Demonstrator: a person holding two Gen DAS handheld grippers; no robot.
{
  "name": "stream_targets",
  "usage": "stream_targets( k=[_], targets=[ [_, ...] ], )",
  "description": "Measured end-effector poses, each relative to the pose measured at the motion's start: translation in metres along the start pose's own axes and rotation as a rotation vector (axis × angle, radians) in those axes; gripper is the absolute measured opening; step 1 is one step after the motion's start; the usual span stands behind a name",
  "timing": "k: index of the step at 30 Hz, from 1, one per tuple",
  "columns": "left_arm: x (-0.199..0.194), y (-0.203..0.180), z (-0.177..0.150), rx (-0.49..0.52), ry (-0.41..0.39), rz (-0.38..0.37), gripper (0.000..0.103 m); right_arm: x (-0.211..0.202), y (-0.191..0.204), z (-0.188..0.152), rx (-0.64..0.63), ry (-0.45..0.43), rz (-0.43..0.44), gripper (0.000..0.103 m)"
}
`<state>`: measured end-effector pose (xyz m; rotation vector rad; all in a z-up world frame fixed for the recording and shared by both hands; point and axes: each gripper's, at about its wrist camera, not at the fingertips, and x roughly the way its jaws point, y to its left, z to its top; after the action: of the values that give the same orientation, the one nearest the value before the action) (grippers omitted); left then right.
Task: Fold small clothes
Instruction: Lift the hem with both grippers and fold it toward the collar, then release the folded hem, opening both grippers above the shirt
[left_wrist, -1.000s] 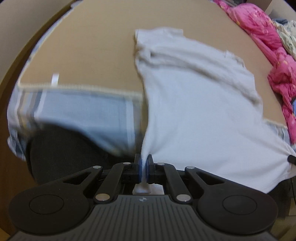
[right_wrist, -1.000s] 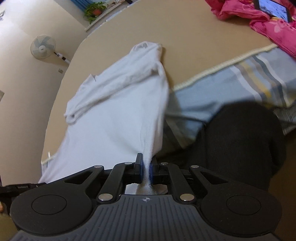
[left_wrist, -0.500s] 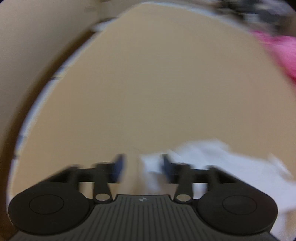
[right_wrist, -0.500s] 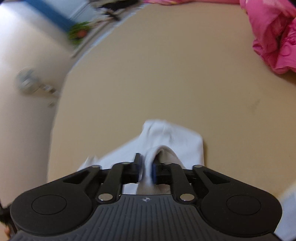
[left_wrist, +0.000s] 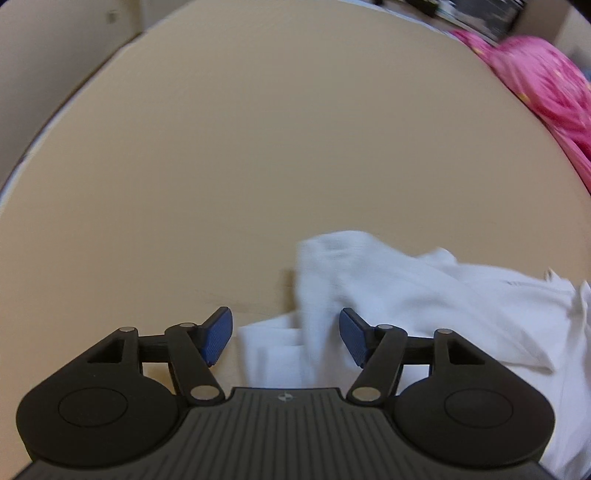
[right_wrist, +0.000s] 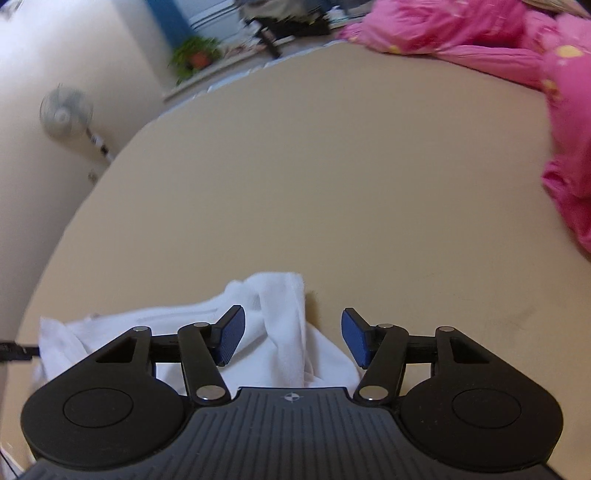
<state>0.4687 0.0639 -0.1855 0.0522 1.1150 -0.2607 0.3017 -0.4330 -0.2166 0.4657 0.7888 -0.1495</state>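
Note:
A small white garment (left_wrist: 424, 295) lies crumpled on the tan surface (left_wrist: 258, 147). In the left wrist view it spreads from between the jaws out to the right. My left gripper (left_wrist: 285, 338) hangs over its near corner, jaws still opening; a fold of white cloth rises between the blue pads (left_wrist: 218, 336) without being pressed. In the right wrist view the same white garment (right_wrist: 280, 325) lies under my right gripper (right_wrist: 293, 338) and trails off to the left. Those jaws are opening too, with a cloth ridge loose between them.
A heap of pink bedding (right_wrist: 517, 51) lies along the far right of the tan surface (right_wrist: 332, 166), and shows as pink bedding (left_wrist: 546, 85) in the left wrist view. Off the far left edge stand a fan (right_wrist: 66, 110) and a potted plant (right_wrist: 195, 55).
Both grippers, shut on the garment's corners a second ago, carried them forward over the cloth and opened. The white cloth now rests loose on the surface, bunched over itself.

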Motion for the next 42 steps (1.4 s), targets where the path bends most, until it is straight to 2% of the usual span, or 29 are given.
stream_targets(
  k=[2, 3, 4, 5, 6, 8, 11, 14, 17, 18, 20, 21, 22, 23, 25, 29, 30, 32, 35, 37, 39, 41, 42],
  targets=[
    [0.009, -0.015, 0.003, 0.041, 0.015, 0.005, 0.070, 0.011, 0.006, -0.004, -0.032, 0.019, -0.010, 0.059],
    [0.012, -0.021, 0.005, 0.055, 0.020, 0.010, 0.064, 0.016, 0.009, -0.003, -0.044, 0.031, -0.016, 0.056],
    [0.013, -0.026, 0.008, 0.066, 0.010, 0.019, 0.040, 0.021, 0.010, -0.002, -0.048, 0.045, -0.008, 0.022],
    [0.013, -0.029, 0.010, 0.071, 0.004, 0.021, 0.019, 0.022, 0.011, 0.000, -0.030, 0.057, -0.002, 0.005],
    [0.011, -0.030, 0.013, 0.055, 0.008, 0.021, 0.004, 0.019, 0.010, 0.002, 0.003, 0.042, 0.001, 0.005],
    [-0.002, -0.025, 0.017, 0.015, -0.037, 0.002, 0.004, 0.001, 0.009, 0.007, 0.063, -0.017, 0.055, 0.004],
    [-0.014, -0.006, 0.020, -0.092, -0.080, -0.031, 0.004, -0.012, -0.006, 0.015, 0.218, -0.042, 0.075, 0.004],
    [0.003, 0.011, 0.020, -0.188, -0.011, -0.013, 0.004, 0.008, -0.021, 0.018, 0.354, 0.006, -0.012, 0.004],
    [0.017, 0.006, 0.022, -0.196, 0.039, 0.017, 0.007, 0.034, -0.018, 0.015, 0.356, 0.084, -0.083, 0.004],
    [0.017, 0.001, 0.024, -0.186, 0.038, 0.030, 0.011, 0.037, -0.016, 0.014, 0.352, 0.092, -0.092, 0.004],
    [0.013, -0.005, 0.026, -0.159, 0.021, 0.051, 0.026, 0.036, -0.011, 0.013, 0.331, 0.088, -0.089, 0.008],
    [0.010, -0.006, 0.027, -0.146, 0.008, 0.069, 0.047, 0.032, -0.010, 0.013, 0.327, 0.079, -0.082, 0.008],
    [0.004, -0.008, 0.024, -0.144, -0.004, 0.085, 0.063, 0.026, -0.012, 0.014, 0.332, 0.067, -0.079, 0.013],
    [-0.004, -0.005, 0.022, -0.148, -0.025, 0.088, 0.066, 0.011, -0.014, 0.012, 0.344, 0.041, -0.073, 0.030],
    [-0.023, 0.013, 0.013, -0.149, -0.052, 0.078, 0.067, -0.018, -0.014, 0.008, 0.336, -0.030, -0.064, 0.050],
    [-0.068, 0.016, -0.030, -0.089, -0.091, 0.032, 0.070, -0.073, -0.002, -0.021, 0.174, -0.089, -0.009, 0.050],
    [-0.075, 0.014, -0.046, -0.073, -0.090, 0.019, 0.073, -0.086, 0.001, -0.033, 0.138, -0.084, -0.009, 0.050],
    [-0.091, 0.010, -0.086, -0.051, -0.076, -0.009, 0.074, -0.107, 0.005, -0.061, 0.086, -0.061, -0.011, 0.050],
    [-0.089, -0.006, -0.132, 0.002, -0.021, -0.036, 0.074, -0.134, 0.007, -0.104, 0.060, -0.029, -0.026, 0.050],
    [-0.081, -0.020, -0.159, 0.046, 0.013, -0.025, 0.074, -0.138, 0.007, -0.122, 0.055, -0.005, -0.032, 0.050],
    [-0.071, -0.028, -0.169, 0.090, 0.021, -0.028, 0.074, -0.135, 0.012, -0.130, 0.035, 0.018, -0.039, 0.050],
    [-0.065, -0.033, -0.178, 0.108, 0.022, 0.007, 0.068, -0.130, 0.015, -0.136, 0.022, 0.023, -0.051, 0.049],
    [-0.062, -0.034, -0.179, 0.108, 0.028, 0.009, 0.051, -0.128, 0.014, -0.136, 0.029, 0.024, -0.060, 0.049]
  ],
)
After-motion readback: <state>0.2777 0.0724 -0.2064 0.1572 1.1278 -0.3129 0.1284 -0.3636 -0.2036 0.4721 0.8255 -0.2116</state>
